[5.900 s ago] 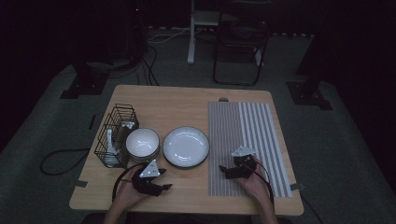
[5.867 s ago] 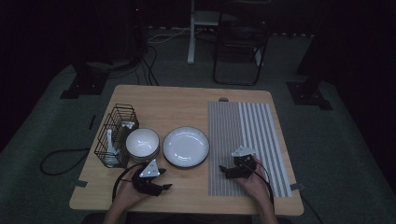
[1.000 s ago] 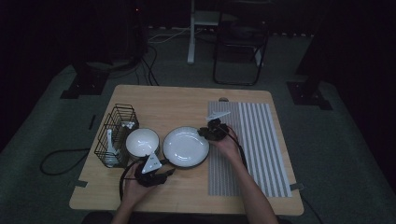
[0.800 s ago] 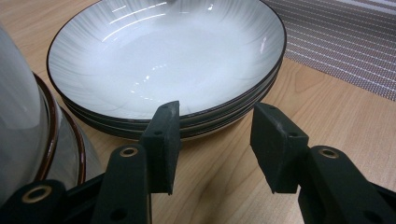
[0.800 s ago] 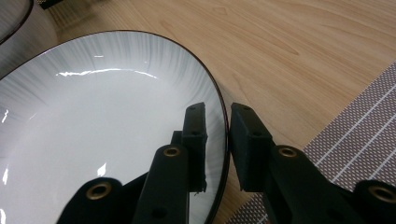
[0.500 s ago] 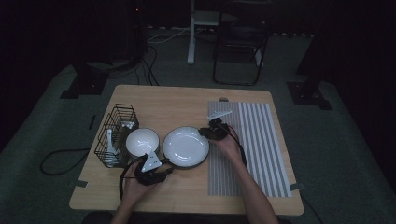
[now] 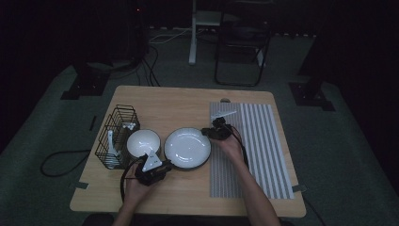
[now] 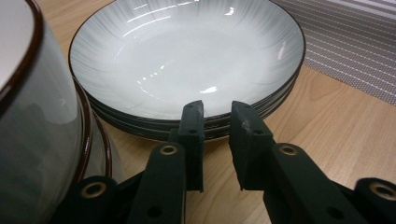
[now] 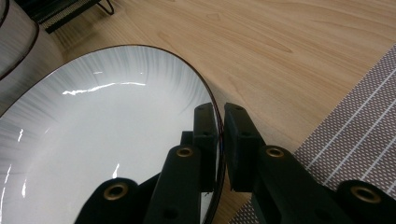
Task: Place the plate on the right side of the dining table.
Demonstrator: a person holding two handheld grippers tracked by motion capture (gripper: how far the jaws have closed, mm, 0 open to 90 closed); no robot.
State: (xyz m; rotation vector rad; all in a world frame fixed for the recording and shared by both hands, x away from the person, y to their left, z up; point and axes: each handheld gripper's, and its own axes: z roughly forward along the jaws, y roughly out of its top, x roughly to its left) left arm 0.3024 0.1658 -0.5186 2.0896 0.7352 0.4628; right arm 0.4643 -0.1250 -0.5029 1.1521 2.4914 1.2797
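right gripper view has my right gripper (image 9: pixel 219 119) pinched on the far rim of the top plate (image 9: pixel 107 154), which sits on the stack beside the bowl (image 7: pixel 142 142). my left gripper (image 8: pixel 217 116) has just been closing, narrow now, the near rim at its tips, not clamped. lifting one-sided could tip or drag the stack. a second ago both hands were already here.

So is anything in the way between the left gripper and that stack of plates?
Nothing visible is: the left gripper sits right at the near rim of the stack of plates, with the bowl off to one side.
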